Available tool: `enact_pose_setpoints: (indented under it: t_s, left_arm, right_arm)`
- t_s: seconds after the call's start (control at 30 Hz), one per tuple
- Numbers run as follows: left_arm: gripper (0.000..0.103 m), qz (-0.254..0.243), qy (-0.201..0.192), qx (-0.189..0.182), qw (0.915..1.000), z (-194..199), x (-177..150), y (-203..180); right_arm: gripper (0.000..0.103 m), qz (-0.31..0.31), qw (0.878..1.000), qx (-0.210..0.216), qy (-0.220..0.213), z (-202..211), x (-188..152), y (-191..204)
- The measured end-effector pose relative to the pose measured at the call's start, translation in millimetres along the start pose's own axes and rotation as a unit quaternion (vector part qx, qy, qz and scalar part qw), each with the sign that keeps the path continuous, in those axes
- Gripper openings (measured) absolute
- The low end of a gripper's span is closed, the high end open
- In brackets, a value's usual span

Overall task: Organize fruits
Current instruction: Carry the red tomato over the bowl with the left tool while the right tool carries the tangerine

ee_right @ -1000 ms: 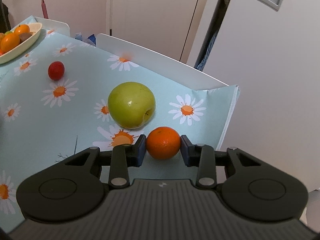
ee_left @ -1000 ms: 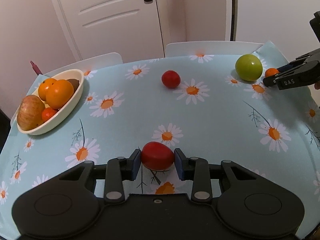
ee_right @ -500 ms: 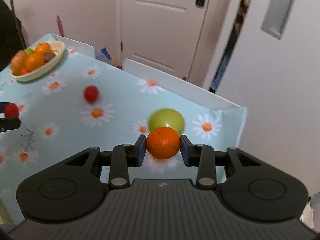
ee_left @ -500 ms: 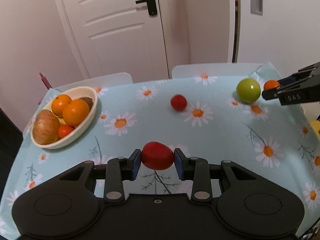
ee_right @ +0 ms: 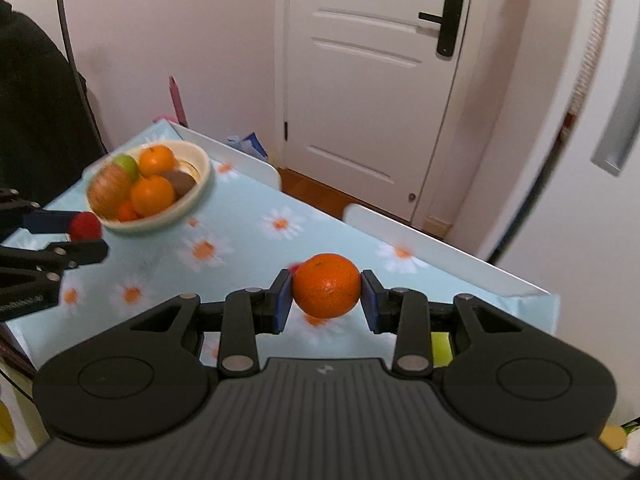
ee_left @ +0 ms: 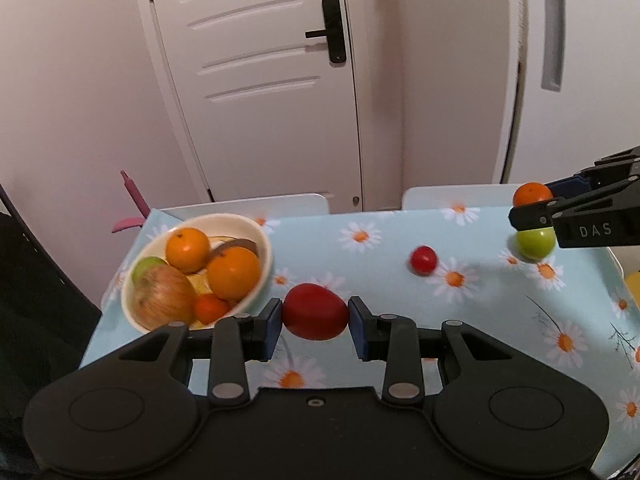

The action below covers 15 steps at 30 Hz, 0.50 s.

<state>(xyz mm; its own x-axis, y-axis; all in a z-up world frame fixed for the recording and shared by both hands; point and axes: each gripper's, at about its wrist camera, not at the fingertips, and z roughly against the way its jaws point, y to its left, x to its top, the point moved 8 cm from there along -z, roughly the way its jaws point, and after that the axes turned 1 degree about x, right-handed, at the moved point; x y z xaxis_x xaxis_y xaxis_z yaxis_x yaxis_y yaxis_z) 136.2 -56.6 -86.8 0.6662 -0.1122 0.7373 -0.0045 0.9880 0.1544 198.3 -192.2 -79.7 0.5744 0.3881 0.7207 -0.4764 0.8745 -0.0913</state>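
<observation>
My left gripper point(ee_left: 314, 317) is shut on a red tomato point(ee_left: 314, 312) and holds it above the table, just right of the cream fruit bowl point(ee_left: 264, 244). The bowl holds oranges, an apple and other fruit. My right gripper point(ee_right: 326, 291) is shut on a small orange point(ee_right: 326, 290), raised above the table's right part. In the left wrist view the right gripper point(ee_left: 532, 208) shows at the right edge, above a green apple point(ee_left: 534, 243). A second red tomato point(ee_left: 423, 259) lies on the cloth. The bowl also shows in the right wrist view point(ee_right: 198, 192), far left.
The table wears a light blue daisy tablecloth point(ee_left: 480, 320). White chair backs point(ee_left: 248, 206) stand along the far edge. A white door point(ee_left: 256, 80) is behind. A dark shape point(ee_right: 32, 112) is at the left of the table. A pink object point(ee_left: 130, 200) stands behind the bowl.
Both grippers have risen off the table with their fruit. The left has moved toward the bowl with the tomato. The right has lifted the orange away from the green apple and swung left.
</observation>
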Motion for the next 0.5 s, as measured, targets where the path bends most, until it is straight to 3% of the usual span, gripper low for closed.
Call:
enact_pose_setpoints:
  t_s: [0.5]
  left_arm:
    - [0.039, -0.005, 0.001, -0.002, 1.0, -44.5, 37.7, 112.6]
  right_arm:
    - [0.051, -0.032, 0.999, 0.015, 0.0, -62.5, 73.8, 88.3]
